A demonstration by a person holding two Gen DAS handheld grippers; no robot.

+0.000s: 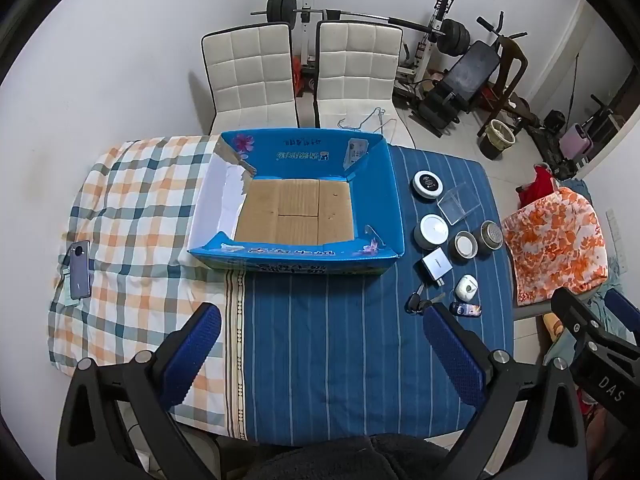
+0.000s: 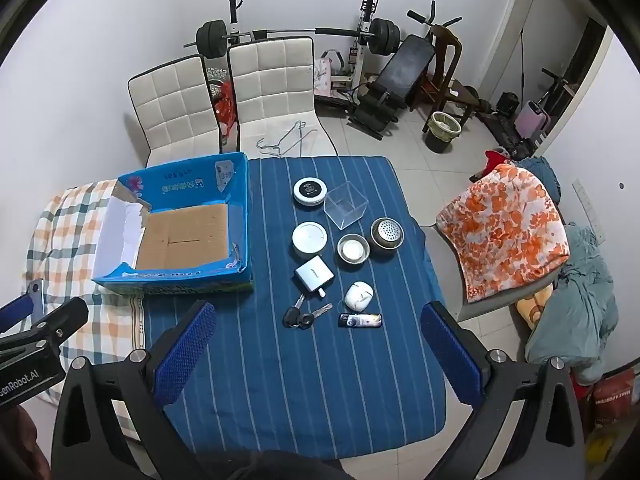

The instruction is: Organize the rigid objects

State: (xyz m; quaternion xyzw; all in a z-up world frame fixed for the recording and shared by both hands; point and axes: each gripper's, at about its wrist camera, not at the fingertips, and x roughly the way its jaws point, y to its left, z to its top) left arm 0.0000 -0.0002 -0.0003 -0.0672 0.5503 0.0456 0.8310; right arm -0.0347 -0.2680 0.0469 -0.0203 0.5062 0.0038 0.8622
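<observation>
Blue striped cloth (image 2: 280,380) over a table, weight bench (image 2: 400,76) far behind. Nearest, right gripper (image 2: 316,344) with blue pads spread wide, empty, tilted down over the cloth. Left gripper (image 1: 320,344) likewise wide and empty, poised before an empty blue cardboard box (image 1: 296,256).

Just beyond the right gripper, small rigid objects lying loose, none yet boxed: keys (image 2: 302,314); a small dark tube (image 2: 360,321); a white earbud case (image 2: 359,296), smooth and probably slippery, best pinched across its flatter sides. Farther on, a white charger (image 2: 314,274), light and stiff, easy across its flat faces. Then a white round tin (image 2: 309,237) and two metal cups (image 2: 352,249) (image 2: 387,233), likely best taken by the rim. Farthest, a clear plastic cube (image 2: 346,204), probably brittle and slick, and a black-topped round jar (image 2: 309,191).

Two white chairs (image 2: 272,80) against the wall.
</observation>
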